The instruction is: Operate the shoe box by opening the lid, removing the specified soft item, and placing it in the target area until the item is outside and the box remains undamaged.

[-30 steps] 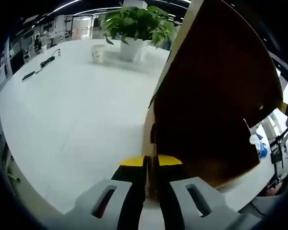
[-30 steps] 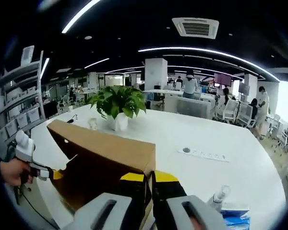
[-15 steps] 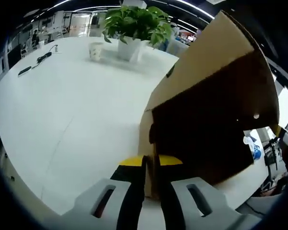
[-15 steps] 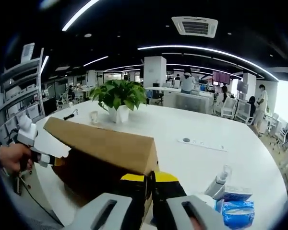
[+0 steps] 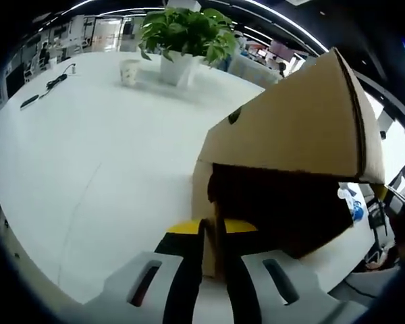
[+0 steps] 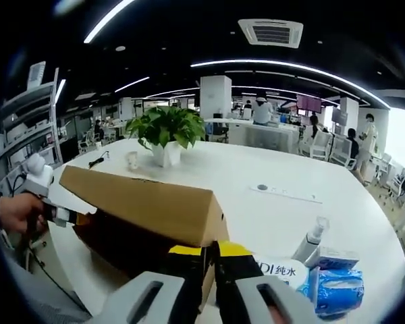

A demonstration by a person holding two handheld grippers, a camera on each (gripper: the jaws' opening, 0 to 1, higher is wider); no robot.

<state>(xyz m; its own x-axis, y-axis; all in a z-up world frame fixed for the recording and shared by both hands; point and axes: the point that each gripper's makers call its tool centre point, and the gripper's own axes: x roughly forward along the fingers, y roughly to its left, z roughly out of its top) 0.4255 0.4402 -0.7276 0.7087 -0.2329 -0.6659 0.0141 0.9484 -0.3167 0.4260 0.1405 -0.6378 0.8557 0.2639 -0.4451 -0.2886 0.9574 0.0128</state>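
"纯水" on white wipes pack (image 6: 283, 271)

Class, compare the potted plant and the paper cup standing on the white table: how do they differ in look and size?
The potted plant is far taller and wider than the paper cup beside it. The plant carries broad green leaves above a plain white pot; the cup is pale with a faint print and nothing showing above its rim. Both stand upright on the white table, apart from each other, beyond the shoe box.

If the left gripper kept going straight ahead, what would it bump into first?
The left gripper is shut on the cardboard shoe box edge, so probably straight into the box's side wall, then its dark inside.
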